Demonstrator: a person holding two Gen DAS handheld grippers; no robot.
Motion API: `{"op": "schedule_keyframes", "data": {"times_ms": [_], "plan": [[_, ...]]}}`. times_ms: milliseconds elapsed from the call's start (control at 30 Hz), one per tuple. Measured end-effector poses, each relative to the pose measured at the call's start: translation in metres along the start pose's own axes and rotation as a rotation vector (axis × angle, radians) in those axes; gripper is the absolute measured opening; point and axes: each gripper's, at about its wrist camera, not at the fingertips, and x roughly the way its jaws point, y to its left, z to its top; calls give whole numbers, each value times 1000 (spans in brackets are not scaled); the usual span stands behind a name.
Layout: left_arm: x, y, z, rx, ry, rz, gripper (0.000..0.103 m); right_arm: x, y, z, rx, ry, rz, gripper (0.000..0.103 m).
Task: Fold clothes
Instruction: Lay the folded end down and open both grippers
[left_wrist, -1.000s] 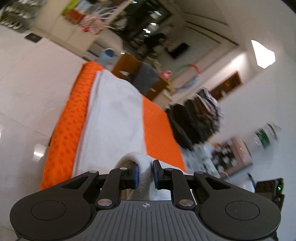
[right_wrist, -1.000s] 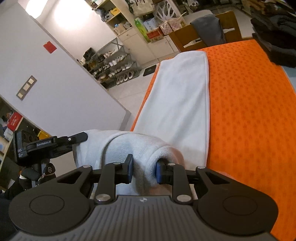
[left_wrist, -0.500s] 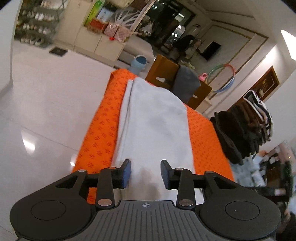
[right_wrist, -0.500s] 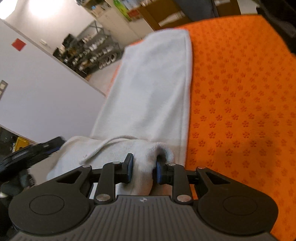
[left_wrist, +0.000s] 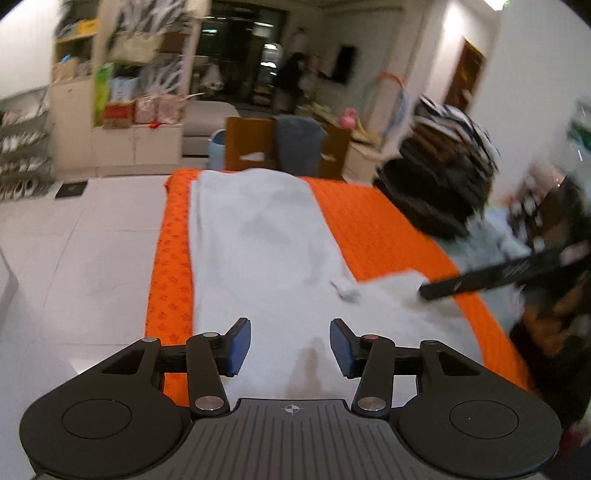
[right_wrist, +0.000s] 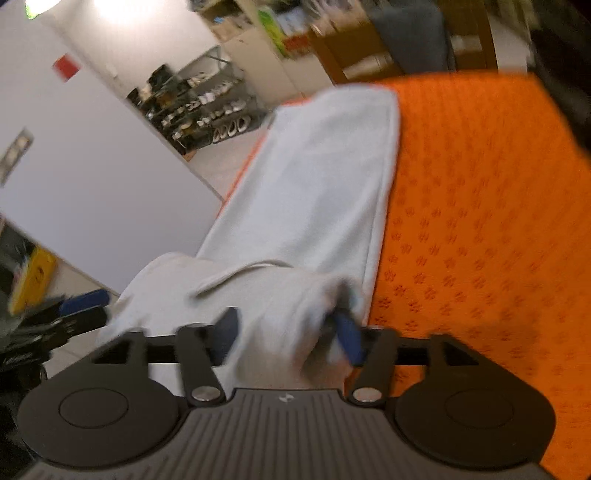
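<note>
A long light grey garment (left_wrist: 266, 251) lies flat along the orange patterned table cover (left_wrist: 376, 229). My left gripper (left_wrist: 290, 349) hovers over the garment's near end. Its jaws are opening, and nothing is between the blue pads (left_wrist: 238, 345). In the right wrist view the same garment (right_wrist: 325, 177) bunches into a raised fold at its near end. My right gripper (right_wrist: 286, 338) straddles that fold with its jaws opening; the cloth sits between them, blurred, and no longer looks pinched. The right gripper's black finger (left_wrist: 480, 280) also shows at the garment's right corner.
A pile of dark clothes (left_wrist: 443, 184) sits on the table's far right. A wooden chair with a grey garment (left_wrist: 299, 147) stands beyond the far end. White floor (left_wrist: 74, 240) lies to the left, and a shoe rack (right_wrist: 207, 107) stands behind a white partition (right_wrist: 92, 184).
The left gripper let go of the grey fold, rolled level and spread its jaws. The right gripper sank toward the table, and its jaws widened around the fold it had pinched.
</note>
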Motion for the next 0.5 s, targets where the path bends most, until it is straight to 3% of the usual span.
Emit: {"op": "schedule_keyframes", "data": {"times_ms": [167,233,367,500], "plan": [[-5,-21,-11,126,8,-36,49,-42,47,-33,-199,-116,-91,70],[-3,-25,-16,149,18,-50,43,-50,61,-48,-269,-150,-101,67],[6,-31,-27,185,46,-77,36,-45,79,-72,-391,-148,-90,47],[19,-28,-37,199,64,-62,37,-22,86,-91,-476,-106,-156,44]]}}
